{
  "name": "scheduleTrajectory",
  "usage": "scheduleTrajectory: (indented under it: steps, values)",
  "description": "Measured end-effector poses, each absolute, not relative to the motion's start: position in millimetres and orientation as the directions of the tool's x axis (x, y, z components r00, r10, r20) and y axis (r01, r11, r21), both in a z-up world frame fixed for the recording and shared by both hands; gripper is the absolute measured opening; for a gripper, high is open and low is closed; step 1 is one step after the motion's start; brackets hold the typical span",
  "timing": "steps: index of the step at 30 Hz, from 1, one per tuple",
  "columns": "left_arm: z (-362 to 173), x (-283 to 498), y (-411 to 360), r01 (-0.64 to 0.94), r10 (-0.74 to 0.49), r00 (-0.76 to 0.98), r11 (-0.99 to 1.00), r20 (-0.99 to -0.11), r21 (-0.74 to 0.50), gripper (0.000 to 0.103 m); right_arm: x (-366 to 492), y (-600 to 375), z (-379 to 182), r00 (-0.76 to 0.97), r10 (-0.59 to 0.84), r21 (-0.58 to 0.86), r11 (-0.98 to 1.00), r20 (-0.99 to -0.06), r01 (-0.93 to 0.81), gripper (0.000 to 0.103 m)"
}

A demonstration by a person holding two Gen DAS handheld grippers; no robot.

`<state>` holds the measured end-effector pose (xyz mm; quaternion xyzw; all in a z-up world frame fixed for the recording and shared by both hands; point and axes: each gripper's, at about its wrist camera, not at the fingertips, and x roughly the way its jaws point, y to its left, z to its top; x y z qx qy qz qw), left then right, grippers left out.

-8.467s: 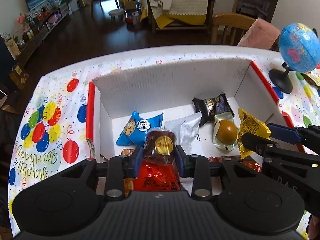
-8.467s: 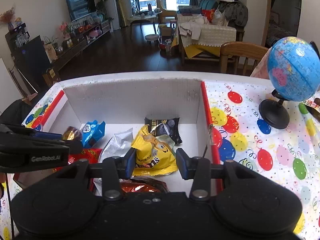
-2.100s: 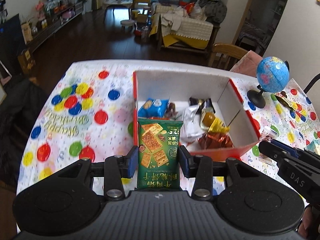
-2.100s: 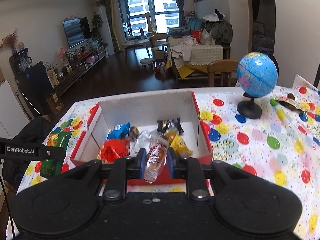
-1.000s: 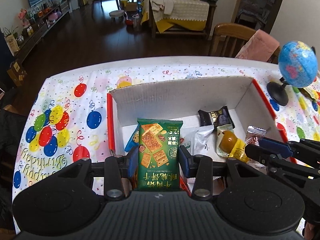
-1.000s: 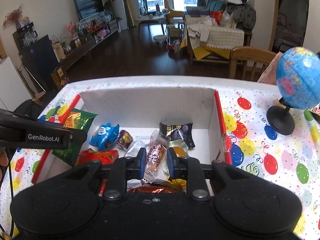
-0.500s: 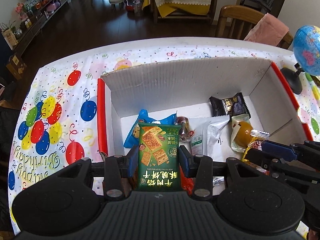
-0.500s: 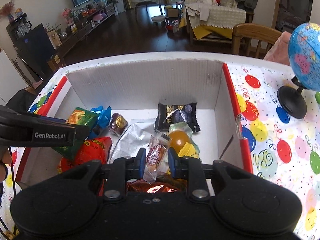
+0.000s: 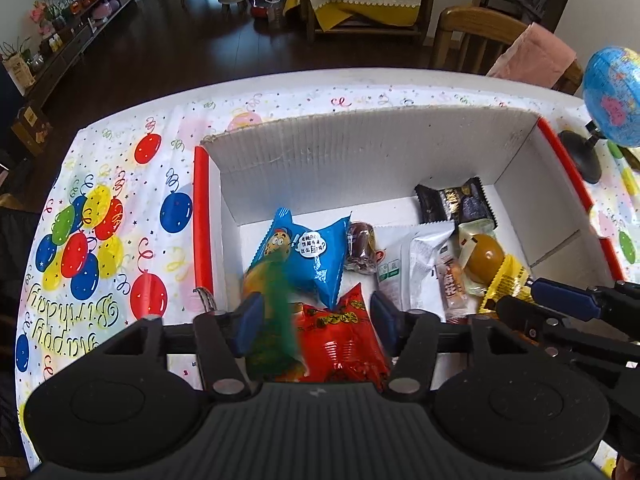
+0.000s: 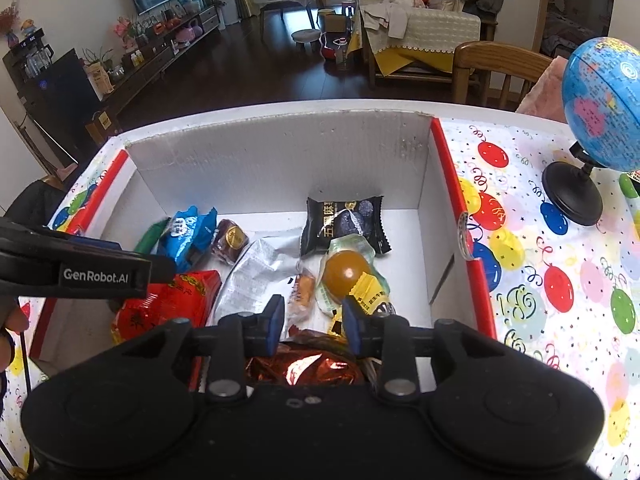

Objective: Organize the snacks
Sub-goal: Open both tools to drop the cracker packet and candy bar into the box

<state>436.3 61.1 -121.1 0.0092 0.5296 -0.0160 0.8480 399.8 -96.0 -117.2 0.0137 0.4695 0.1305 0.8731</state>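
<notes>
Left wrist view: left gripper (image 9: 312, 318) over the near-left part of the white cardboard box (image 9: 360, 160), jaws spread wide, holding nothing. A green cracker packet (image 9: 276, 300), motion-blurred, is between the fingers toward the left one, apparently dropping free; contact cannot be told. At 12 o'clock of the jaws: blue cookie packet (image 9: 308, 252). Just below it, red snack bag (image 9: 344, 340). At 1 o'clock, a small brown wrapped sweet (image 9: 360, 246); further right, silver pouch (image 9: 420, 264), a clear-wrapped bar (image 9: 452, 284), an amber jelly cup (image 9: 484, 258), a black packet (image 9: 456, 202) at the back. Right gripper's fingers (image 9: 560, 300) enter at 3 o'clock.

Right wrist view: right gripper (image 10: 314, 318) low over the box's near edge, jaws apart, empty. The clear-wrapped bar (image 10: 302, 296) lies loose just ahead at 12 o'clock, beside the jelly cup (image 10: 346, 270). Copper foil packet (image 10: 304, 364) under the jaws. Globe (image 10: 600, 108) on the balloon tablecloth (image 10: 540, 280) at 2 o'clock.

Progress, judged: many snacks are boxed; both latest items look released. No loose snacks seen on visible cloth; the rest is out of view.
</notes>
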Motion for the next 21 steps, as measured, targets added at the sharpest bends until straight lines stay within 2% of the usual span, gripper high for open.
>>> scheduleTrajectory:
  steps: [10,14,16,18,19,21]
  values:
    - [-90,410,62,0.044,-0.035,0.496,0.999,-0.867,-0.015,0.064,376,-97,-90,0.568,0.255,0.147,0.962,-0.782,-0.229,0.041]
    - [-76,397,63,0.044,-0.040,0.517,0.999,-0.855,-0.020,0.064,362,-100,-77,0.597,0.254,0.141,0.963,-0.761,-0.229,0.055]
    - [-69,390,63,0.047,-0.044,0.529,0.999,-0.848,-0.022,0.064,355,-100,-70,0.609,0.260,0.142,0.961,-0.749,-0.236,0.055]
    - [-62,382,63,0.049,-0.045,0.540,0.999,-0.840,-0.022,0.065,348,-100,-64,0.620,0.262,0.139,0.961,-0.739,-0.240,0.060]
    - [-59,378,62,0.051,-0.046,0.546,0.998,-0.837,-0.021,0.069,344,-101,-61,0.628,0.262,0.138,0.961,-0.733,-0.240,0.065]
    - [-51,369,63,0.055,-0.053,0.563,0.998,-0.825,-0.026,0.073,337,-102,-56,0.641,0.264,0.134,0.960,-0.721,-0.245,0.066]
